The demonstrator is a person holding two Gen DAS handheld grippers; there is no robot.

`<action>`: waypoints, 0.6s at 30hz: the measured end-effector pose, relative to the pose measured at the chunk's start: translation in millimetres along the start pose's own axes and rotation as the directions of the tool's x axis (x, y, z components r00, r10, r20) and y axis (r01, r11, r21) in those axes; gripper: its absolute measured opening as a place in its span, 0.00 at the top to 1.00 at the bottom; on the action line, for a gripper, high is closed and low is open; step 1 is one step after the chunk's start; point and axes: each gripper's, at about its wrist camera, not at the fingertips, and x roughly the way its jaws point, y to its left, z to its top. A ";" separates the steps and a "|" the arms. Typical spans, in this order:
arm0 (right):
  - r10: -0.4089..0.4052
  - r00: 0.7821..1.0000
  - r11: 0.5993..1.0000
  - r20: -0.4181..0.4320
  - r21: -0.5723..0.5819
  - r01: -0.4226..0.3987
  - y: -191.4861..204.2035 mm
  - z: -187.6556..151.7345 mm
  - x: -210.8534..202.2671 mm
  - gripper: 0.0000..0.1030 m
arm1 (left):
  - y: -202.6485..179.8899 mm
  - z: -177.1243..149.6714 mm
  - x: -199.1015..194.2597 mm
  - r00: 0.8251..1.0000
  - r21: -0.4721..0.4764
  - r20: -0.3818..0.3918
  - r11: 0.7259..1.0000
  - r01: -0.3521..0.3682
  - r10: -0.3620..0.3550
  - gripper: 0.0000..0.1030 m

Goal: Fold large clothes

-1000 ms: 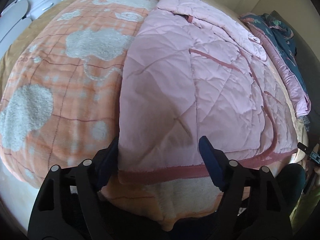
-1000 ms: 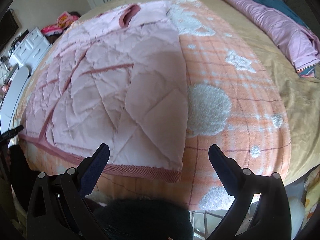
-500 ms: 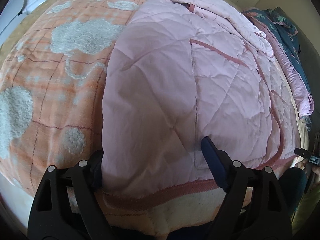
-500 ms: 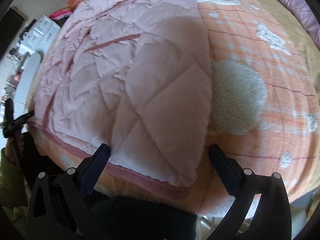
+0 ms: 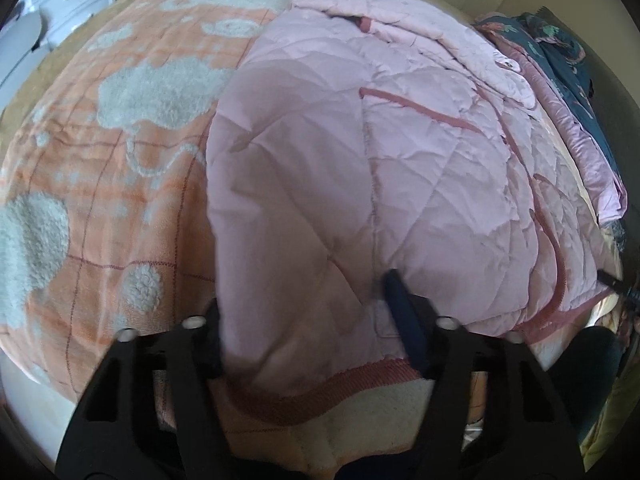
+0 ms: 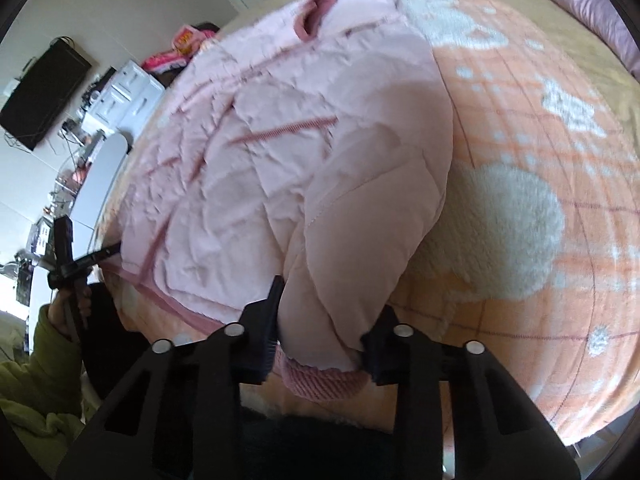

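In the left wrist view, the left gripper (image 5: 308,312) has just been closing, and its fingers (image 5: 404,320) are pinching the hem corner of the pink quilted jacket (image 5: 360,168), which is lying ahead on the orange blanket (image 5: 120,152).

In the right wrist view, the right gripper (image 6: 324,320) has just been closing too; its fingers (image 6: 268,320) are squeezing the bunched hem of the jacket (image 6: 300,184) between them.

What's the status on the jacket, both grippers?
Right gripper just closed, pinching pink jacket hem corner. Left gripper closing around the opposite corner, grip unconfirmed. Jacket flat on orange blanket. Nothing in the way.
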 end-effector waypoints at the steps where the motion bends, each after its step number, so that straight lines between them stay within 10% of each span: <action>1: 0.006 1.000 1.000 0.019 -0.002 -0.006 1.8 1.8 -2.9 0.73 | -0.8 0.2 -3.4 1.000 0.000 0.017 1.000 -0.004 0.004 0.69; 5: 0.050 0.992 0.999 0.116 -0.006 -0.049 10.5 14.4 -20.8 0.75 | -7.3 4.0 -21.9 0.996 0.016 0.090 1.000 0.002 -0.003 0.85; 18: 0.111 0.950 0.994 0.293 -0.055 -0.099 41.4 63.1 -67.3 0.78 | -35.8 53.3 -76.3 0.964 0.062 0.258 0.997 0.041 -0.055 0.89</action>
